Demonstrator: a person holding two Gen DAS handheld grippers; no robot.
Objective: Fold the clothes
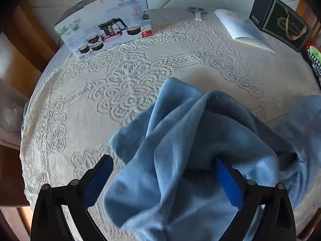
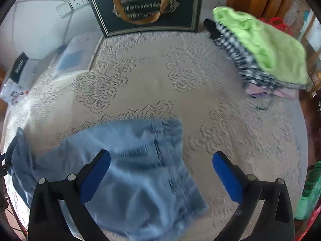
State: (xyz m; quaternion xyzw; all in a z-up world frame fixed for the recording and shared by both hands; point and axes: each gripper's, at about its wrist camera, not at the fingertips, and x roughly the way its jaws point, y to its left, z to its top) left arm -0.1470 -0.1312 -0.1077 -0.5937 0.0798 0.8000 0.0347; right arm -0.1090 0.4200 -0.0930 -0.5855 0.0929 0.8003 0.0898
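Fabric of the blue garment [image 1: 180, 150] is bunching between the left gripper [image 1: 162, 166]'s spread fingers; the right gripper [image 2: 160, 160]'s fingers are gaping above it on the tabletop [image 2: 230, 120].

My left claw [image 1: 163, 161] was wide open. The blue cloth [image 1: 180, 150] lay bunched up between my two fingers and draped over the right one. It sat on the counter's white lace cover [image 1: 120, 80]. Far back stood a tea set box [image 1: 106, 20], a white booklet [image 1: 240, 28] and a dark box [image 1: 280, 20].
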